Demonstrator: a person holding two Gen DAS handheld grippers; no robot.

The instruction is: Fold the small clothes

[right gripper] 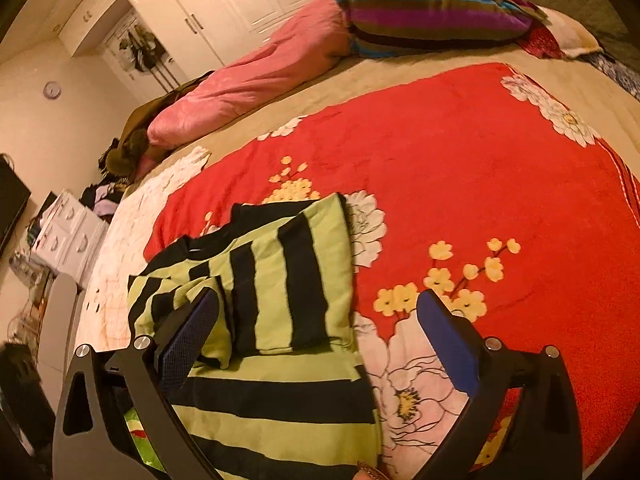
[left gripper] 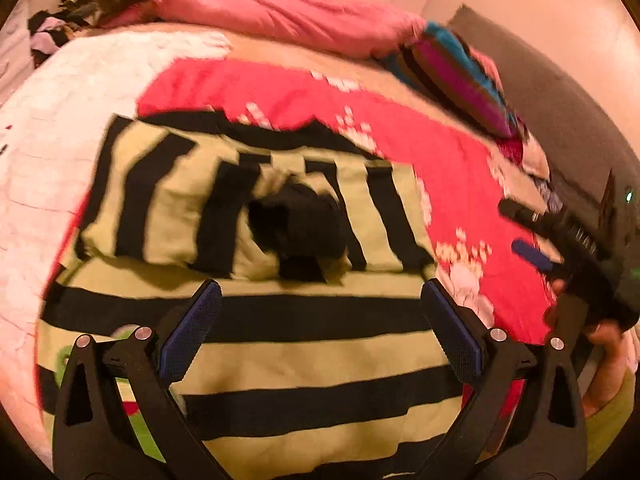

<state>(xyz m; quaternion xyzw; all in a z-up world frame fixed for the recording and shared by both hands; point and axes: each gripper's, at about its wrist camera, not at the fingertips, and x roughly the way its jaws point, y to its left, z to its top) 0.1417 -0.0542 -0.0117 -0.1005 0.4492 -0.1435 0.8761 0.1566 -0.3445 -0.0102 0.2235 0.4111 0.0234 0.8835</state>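
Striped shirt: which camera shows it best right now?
The left wrist view: the striped shirt fills the middle, with both folded-over sleeves and the dark collar visible, though blurred. The right wrist view is sharper but shows only its right side, cut off by the frame's lower edge.

Soft matt knit striped shirt (right gripper: 256, 320) on plush, perhaps fleece, red blanket (right gripper: 460, 168); glossy wardrobe doors (right gripper: 224, 4)
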